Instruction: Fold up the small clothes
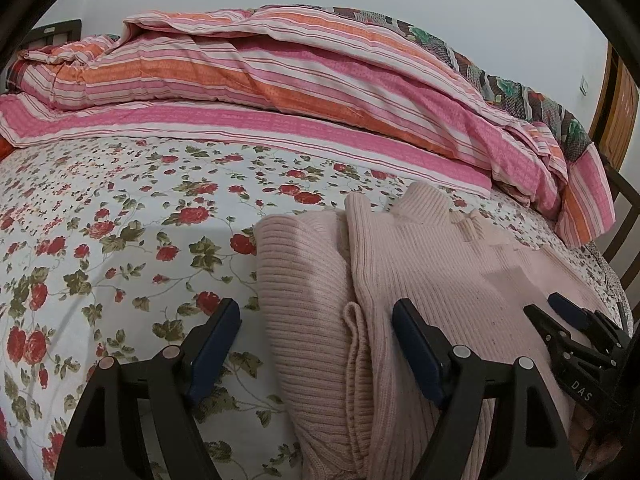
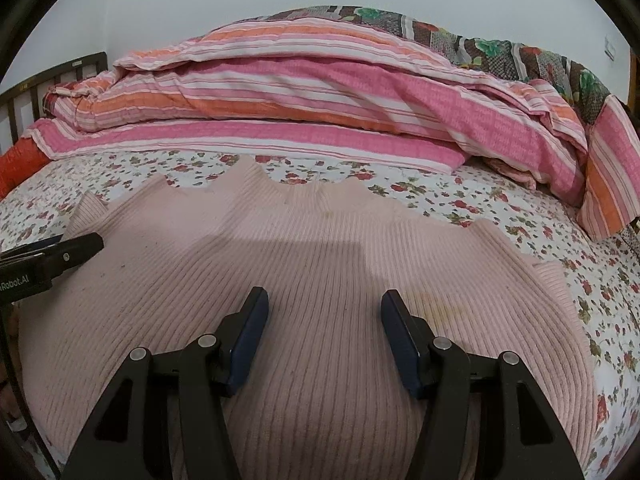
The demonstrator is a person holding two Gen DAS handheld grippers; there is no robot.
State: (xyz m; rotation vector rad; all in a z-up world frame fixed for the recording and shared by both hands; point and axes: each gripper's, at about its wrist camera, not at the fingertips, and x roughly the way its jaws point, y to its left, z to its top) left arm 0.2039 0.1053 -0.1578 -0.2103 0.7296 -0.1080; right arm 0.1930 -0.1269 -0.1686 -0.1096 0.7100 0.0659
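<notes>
A pale pink ribbed knit sweater (image 1: 420,264) lies flat on the floral bedsheet (image 1: 120,220), its left sleeve folded in over the body. My left gripper (image 1: 316,312) is open above the sweater's left edge, one finger over the sheet, the other over the knit. My right gripper (image 2: 324,304) is open just above the sweater's body (image 2: 320,240). The right gripper also shows in the left wrist view (image 1: 560,312), over the sweater's right part. The left gripper's tip shows at the left edge of the right wrist view (image 2: 76,248).
A rolled pink, orange and white striped quilt (image 1: 280,80) lies along the back of the bed. A dark patchwork blanket (image 2: 500,48) lies behind it. A dark wooden bed frame (image 2: 48,80) and a wooden door (image 1: 620,108) stand at the sides.
</notes>
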